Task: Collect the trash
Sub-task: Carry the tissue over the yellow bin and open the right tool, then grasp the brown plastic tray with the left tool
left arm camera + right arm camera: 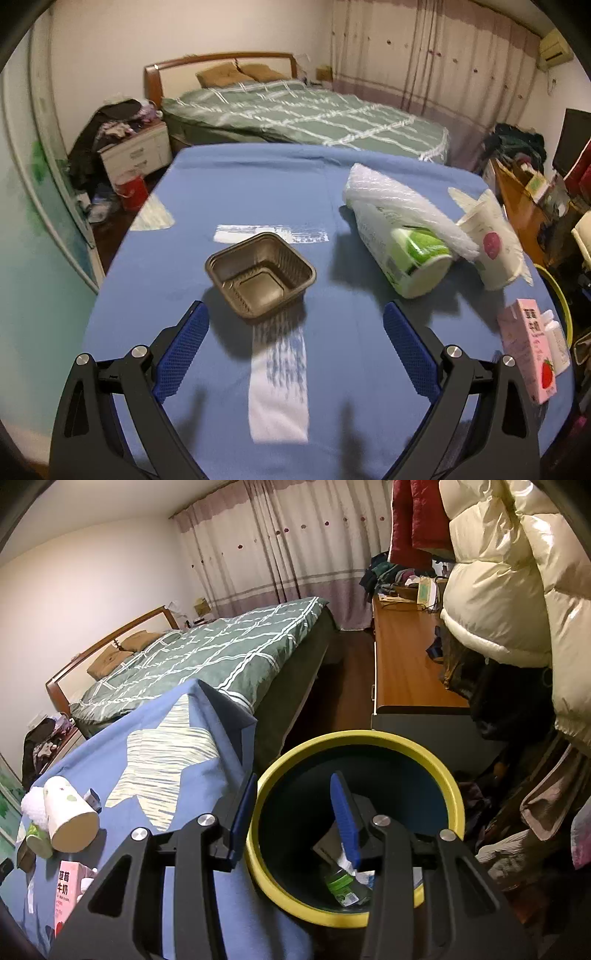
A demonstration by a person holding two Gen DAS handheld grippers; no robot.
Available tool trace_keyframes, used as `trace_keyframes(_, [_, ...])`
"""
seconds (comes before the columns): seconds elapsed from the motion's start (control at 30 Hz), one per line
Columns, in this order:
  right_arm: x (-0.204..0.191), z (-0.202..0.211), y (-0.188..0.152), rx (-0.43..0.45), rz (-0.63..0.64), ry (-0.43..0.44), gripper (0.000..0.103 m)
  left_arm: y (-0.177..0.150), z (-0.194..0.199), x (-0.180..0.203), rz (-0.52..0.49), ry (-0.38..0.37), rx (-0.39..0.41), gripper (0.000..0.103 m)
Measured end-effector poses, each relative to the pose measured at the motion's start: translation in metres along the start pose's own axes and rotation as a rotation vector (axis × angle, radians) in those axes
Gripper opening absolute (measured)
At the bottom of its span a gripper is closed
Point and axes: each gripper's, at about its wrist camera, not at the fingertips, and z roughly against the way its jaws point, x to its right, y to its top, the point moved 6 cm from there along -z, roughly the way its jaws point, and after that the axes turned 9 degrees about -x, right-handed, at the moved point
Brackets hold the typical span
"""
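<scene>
On the blue tablecloth (229, 184) an empty brown plastic tray (260, 275) sits just ahead of my left gripper (295, 332), which is open and holds nothing. To the right lie a green-and-white cup (410, 258) on its side under a crumpled clear bag (388, 195), a tipped paper cup (491, 243) and a pink strawberry milk carton (528, 350). My right gripper (293, 812) hangs open over the yellow-rimmed bin (354, 738), nothing between its fingers. In the bin lie a green-labelled wrapper (343, 884) and other scraps. The paper cup (70, 819) and carton (68, 893) show at the right wrist view's left edge.
The bin's rim (561, 302) stands off the table's right side. A bed with a green checked cover (303, 110) is behind the table, and a wooden desk (406, 657) with clutter runs along the right. A cream puffer jacket (517, 572) hangs over the bin's right.
</scene>
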Motion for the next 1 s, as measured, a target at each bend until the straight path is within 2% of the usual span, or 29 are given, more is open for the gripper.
trace_keyframes(0.23, [-0.004, -0.004, -0.002, -0.007, 0.003, 0.008, 0.04, 0.02, -0.043, -0.016, 0.001, 0.004, -0.078, 0.094])
trace_keyframes(0.47, [-0.009, -0.008, -0.005, -0.017, 0.006, 0.014, 0.04, 0.026, -0.066, -0.027, 0.018, -0.041, -0.122, 0.094])
trace_keyframes(0.73, [-0.013, -0.01, -0.006, -0.025, 0.01, 0.019, 0.04, 0.031, -0.076, -0.027, 0.018, -0.045, -0.113, 0.094])
trace_keyframes(0.77, [-0.014, -0.01, -0.006, -0.024, 0.011, 0.02, 0.04, 0.033, -0.078, -0.026, 0.02, -0.043, -0.113, 0.092])
trace_keyframes(0.83, [-0.014, -0.01, -0.006, -0.024, 0.011, 0.02, 0.04, 0.034, -0.081, -0.027, 0.023, -0.026, -0.113, 0.081])
trace_keyframes(1.0, [-0.014, -0.008, -0.007, -0.02, 0.009, 0.023, 0.04, 0.033, -0.075, -0.027, 0.019, 0.013, -0.086, 0.079])
